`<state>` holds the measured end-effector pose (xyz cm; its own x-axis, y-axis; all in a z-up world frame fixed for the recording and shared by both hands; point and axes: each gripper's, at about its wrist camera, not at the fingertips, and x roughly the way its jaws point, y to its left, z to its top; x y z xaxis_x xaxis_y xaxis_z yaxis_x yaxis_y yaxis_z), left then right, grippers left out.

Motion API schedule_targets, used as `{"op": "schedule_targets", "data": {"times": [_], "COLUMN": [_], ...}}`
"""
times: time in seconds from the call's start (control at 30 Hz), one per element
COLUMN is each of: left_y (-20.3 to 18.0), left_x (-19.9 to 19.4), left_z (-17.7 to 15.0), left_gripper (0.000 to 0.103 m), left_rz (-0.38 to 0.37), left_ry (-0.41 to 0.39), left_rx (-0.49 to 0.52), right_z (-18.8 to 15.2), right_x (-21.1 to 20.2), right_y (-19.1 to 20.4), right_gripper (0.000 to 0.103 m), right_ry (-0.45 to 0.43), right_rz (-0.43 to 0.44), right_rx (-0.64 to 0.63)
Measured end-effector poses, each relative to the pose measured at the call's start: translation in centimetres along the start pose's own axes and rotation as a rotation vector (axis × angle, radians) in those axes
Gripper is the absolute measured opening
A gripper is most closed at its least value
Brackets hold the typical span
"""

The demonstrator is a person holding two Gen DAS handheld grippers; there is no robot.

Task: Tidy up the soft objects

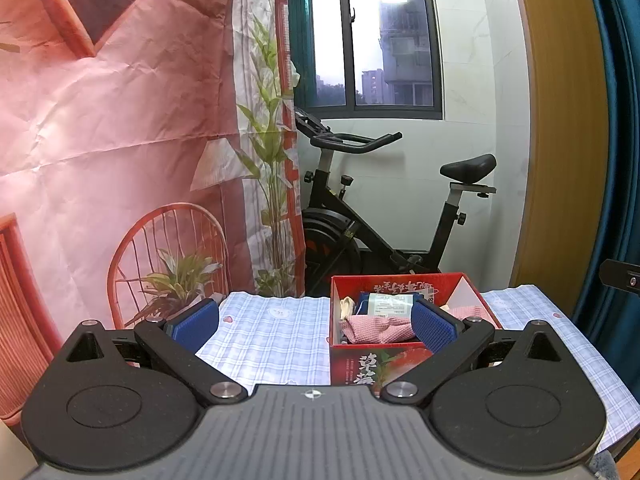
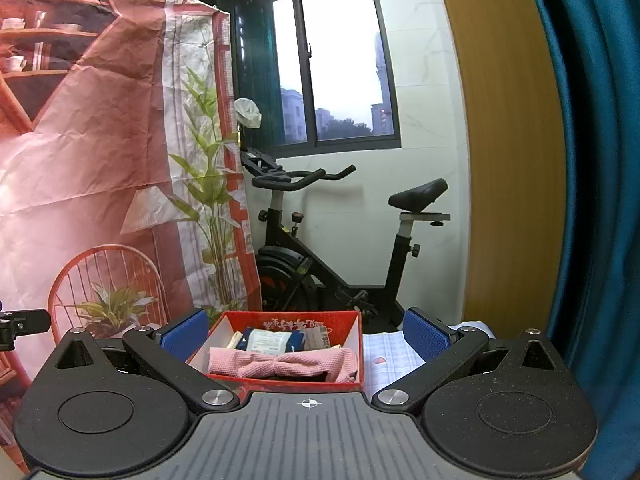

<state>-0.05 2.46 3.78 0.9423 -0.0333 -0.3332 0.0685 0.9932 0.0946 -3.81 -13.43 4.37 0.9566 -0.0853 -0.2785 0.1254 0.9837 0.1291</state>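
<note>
Right, both grippers wide apart, nothing held: left gripper [image 1: 316, 322] and right gripper [image 2: 306, 334] hover w/ the red box [image 2: 352, 330] ahead. Pink cloth [image 2: 288, 364] and blue packet [image 2: 268, 340] already sit inside, so sorting's probably near done.

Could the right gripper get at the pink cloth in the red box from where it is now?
Probably yes. The right gripper is open and empty, and the pink cloth lies on top at the near side of the open red box, directly ahead with nothing covering it.
</note>
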Motion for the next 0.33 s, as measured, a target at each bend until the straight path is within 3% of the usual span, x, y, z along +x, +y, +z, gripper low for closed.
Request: {"op": "schedule_targets", "data": {"times": [0.33], "left_y": [-0.14], "left_x": [-0.07], "left_z": [-0.35], "left_gripper": [0.103], "left_rz": [-0.004], "left_ry": [-0.009], "left_rx": [-0.009], "right_z": [-0.46], "right_x": [0.18], "right_y": [0.01], "right_gripper": [0.103], "right_ry": [0.007], "right_rz": [-0.001], "right_rx": [0.001]}}
